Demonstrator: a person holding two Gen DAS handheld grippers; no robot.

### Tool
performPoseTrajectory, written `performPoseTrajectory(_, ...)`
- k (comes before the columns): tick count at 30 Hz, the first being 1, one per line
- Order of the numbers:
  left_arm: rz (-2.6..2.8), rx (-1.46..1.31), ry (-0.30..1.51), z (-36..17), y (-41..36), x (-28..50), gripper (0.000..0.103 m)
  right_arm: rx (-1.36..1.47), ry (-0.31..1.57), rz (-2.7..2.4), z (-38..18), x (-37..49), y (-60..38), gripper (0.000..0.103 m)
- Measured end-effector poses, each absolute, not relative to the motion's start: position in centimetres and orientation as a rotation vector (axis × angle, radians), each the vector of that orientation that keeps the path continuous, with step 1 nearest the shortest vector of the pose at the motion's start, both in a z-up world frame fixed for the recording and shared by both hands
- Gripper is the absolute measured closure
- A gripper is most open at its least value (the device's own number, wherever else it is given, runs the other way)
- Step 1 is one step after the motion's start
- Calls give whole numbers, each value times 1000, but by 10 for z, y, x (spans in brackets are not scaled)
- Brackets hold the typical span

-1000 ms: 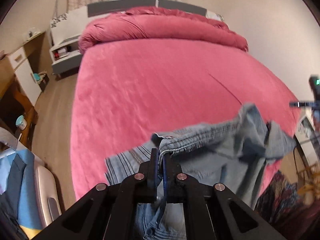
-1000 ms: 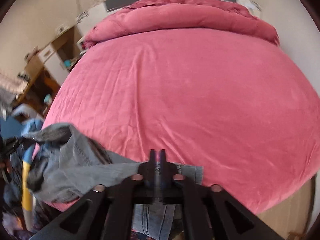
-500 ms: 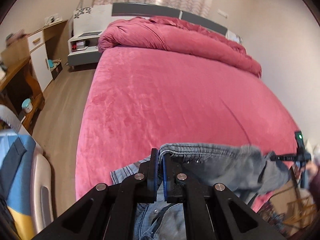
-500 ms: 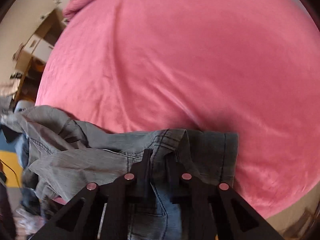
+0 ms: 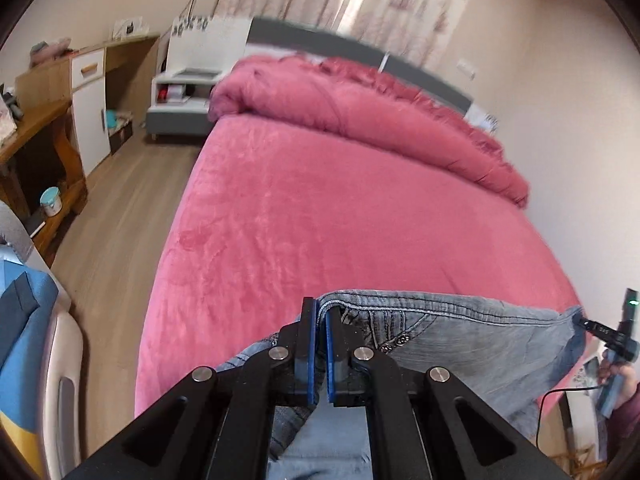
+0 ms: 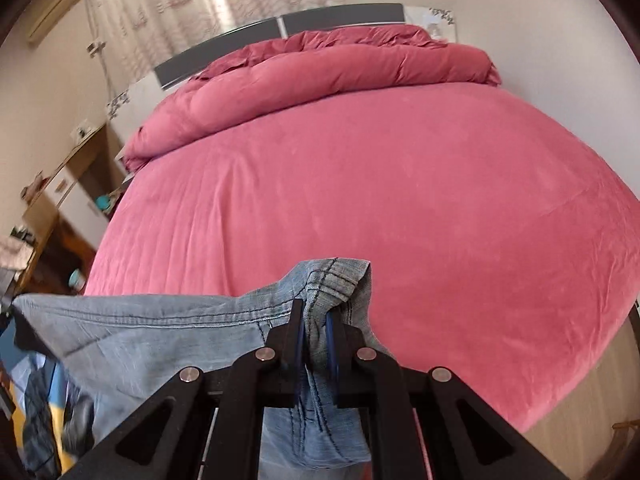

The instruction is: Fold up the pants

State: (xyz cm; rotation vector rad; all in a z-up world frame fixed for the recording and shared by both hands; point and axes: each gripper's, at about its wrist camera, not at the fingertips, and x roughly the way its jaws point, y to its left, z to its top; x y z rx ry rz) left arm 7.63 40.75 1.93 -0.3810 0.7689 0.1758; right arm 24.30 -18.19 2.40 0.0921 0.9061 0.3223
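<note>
The left gripper (image 5: 322, 308) is clamping its blue-padded jaws on the waistband of the faded blue denim pants (image 5: 460, 332), the band running off to the right of the jaws toward the other handheld gripper at the frame edge. The right gripper (image 6: 316, 312) is pinching a bunched corner of the same waistband between its jaws, with denim (image 6: 140, 328) stretching away to the left and a short flap sticking up just beyond the fingertips. The pants are hanging taut between both grippers, draping down below the jaws. Ahead of both jaws the pink velvety bed cover (image 5: 340, 220) is lying flat, with a rolled pink duvet (image 6: 320, 68) far beyond.
</note>
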Motion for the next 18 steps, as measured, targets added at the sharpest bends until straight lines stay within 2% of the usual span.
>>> performPoseTrajectory(6,286,-359,918,-31,431,163,99,107,953,265,-15,317,-143,94)
performPoseTrajectory(12,387,-343,1011,-77,446,214,99,103,1047,227,-50,394,-108,94)
performPoseTrajectory(15,437,-332,1113,-114,453,235,98,57,1092,210,-70,425,-88,92)
performPoseTrajectory(16,451,-335,1132,-123,455,238,96,51,1115,204,-79,432,-85,89)
performPoseTrajectory(17,447,-342,1142,-128,455,240,96,47,1142,190,-89,438,-82,77)
performPoseTrajectory(18,441,-344,1147,-132,455,240,94,45,1162,177,-97,441,-82,71)
